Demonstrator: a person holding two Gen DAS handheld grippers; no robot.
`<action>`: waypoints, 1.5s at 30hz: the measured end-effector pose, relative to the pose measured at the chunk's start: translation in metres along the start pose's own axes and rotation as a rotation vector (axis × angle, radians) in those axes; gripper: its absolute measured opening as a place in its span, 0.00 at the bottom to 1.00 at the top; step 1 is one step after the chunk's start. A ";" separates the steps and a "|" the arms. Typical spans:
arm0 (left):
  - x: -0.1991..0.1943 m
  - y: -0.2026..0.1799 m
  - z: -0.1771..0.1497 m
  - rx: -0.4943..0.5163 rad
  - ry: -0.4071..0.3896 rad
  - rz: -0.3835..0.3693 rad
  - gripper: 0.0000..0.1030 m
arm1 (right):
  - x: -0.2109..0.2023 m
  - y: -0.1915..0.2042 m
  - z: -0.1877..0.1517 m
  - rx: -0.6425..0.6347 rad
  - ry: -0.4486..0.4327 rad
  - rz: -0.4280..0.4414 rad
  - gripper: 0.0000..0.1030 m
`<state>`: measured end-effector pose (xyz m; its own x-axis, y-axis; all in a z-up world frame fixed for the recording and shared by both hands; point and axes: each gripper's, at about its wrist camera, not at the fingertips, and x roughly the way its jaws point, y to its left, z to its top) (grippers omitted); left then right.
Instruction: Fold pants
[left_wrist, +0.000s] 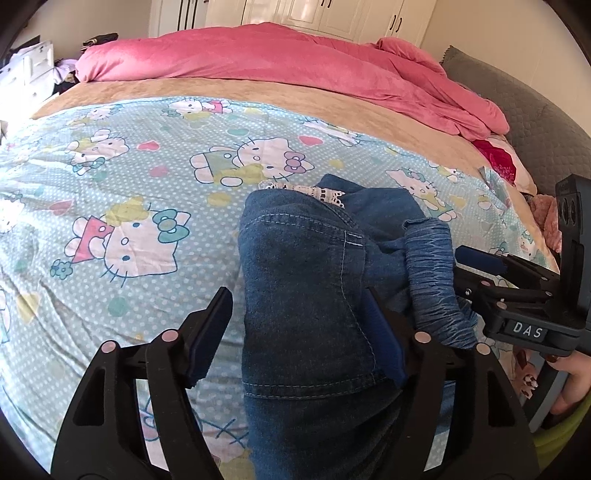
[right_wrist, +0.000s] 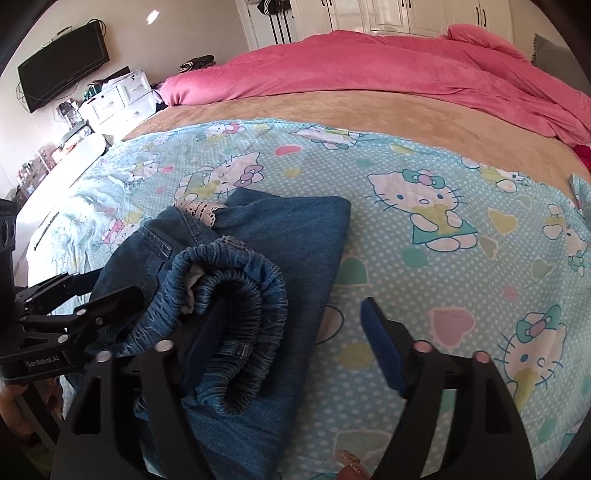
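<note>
Left wrist view: left gripper (left_wrist: 295, 325) spread open astride the folded pants (left_wrist: 314, 266); right gripper (right_wrist: 291, 343) likewise open, gripping nothing, on the patterned sheet (right_wrist: 424, 258).

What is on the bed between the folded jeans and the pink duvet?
Only bedding, in both views: beyond the jeans comes the cartoon cat sheet, then a tan blanket, then the pink duvet.

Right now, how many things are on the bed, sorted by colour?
Blue: 2, the denim pants and the cartoon-cat sheet
Pink: 1, the fluffy duvet
Tan: 1, the blanket under the sheet
Black: 2, the left gripper and the right gripper, both open at the pants
Total: 6
</note>
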<state>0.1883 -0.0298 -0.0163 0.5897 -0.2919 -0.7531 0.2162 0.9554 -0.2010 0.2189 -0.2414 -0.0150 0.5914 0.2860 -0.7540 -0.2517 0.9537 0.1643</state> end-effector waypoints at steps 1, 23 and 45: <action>-0.001 0.000 0.000 0.002 -0.002 0.003 0.66 | -0.002 0.000 0.000 -0.003 -0.006 -0.006 0.81; -0.074 0.000 -0.006 -0.014 -0.120 0.083 0.91 | -0.085 0.020 -0.010 -0.040 -0.203 -0.030 0.96; -0.146 -0.026 -0.089 0.051 -0.171 0.123 0.91 | -0.167 0.054 -0.077 -0.090 -0.305 -0.062 0.96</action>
<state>0.0273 -0.0084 0.0435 0.7368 -0.1804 -0.6516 0.1705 0.9822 -0.0792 0.0482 -0.2449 0.0706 0.8068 0.2554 -0.5328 -0.2669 0.9620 0.0570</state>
